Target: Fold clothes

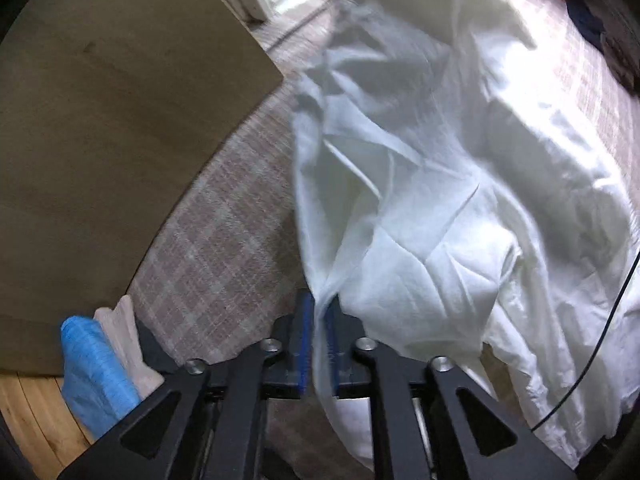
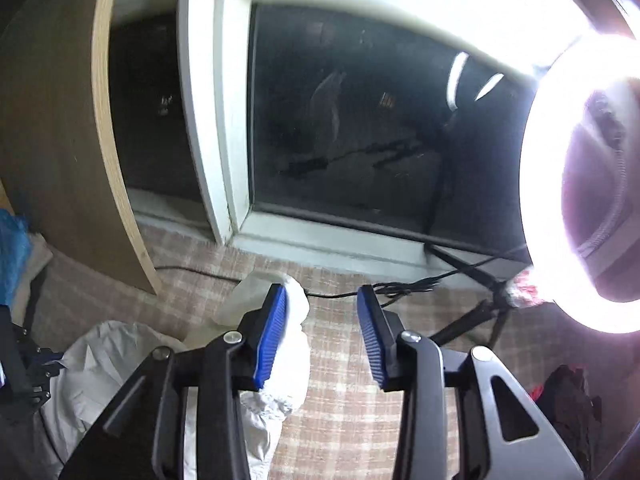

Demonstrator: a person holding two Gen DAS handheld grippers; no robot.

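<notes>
A: Left wrist view first. The left gripper (image 1: 318, 344) has its blue pads only slightly parted, and a thin edge of the white garment (image 1: 420, 208) runs between them. Whether they pinch it I cannot tell. The rest of the cloth lies rumpled toward one o'clock over the checked bedcover (image 1: 224, 248). A wooden panel (image 1: 112, 128) fills ten o'clock, and a blue bundle (image 1: 96, 368) sits at eight.

B: And the right wrist view?

A: The right gripper (image 2: 322, 336) stands clearly open. A white fold of that garment (image 2: 292, 344) rests against the inner face of its left pad; the right pad is apart from it, so nothing is clamped. At twelve o'clock is a dark window (image 2: 360, 120), at two a glaring ring light (image 2: 540, 184), with black cables (image 2: 400, 288) on the cover just beyond the fingertips.

B: How should the laying-down go?

A: I would judge this the release. Let both edges drop flat, draw each gripper back along its own fingers so no pad drags the fabric, then smooth the creases before the next fold.
</notes>
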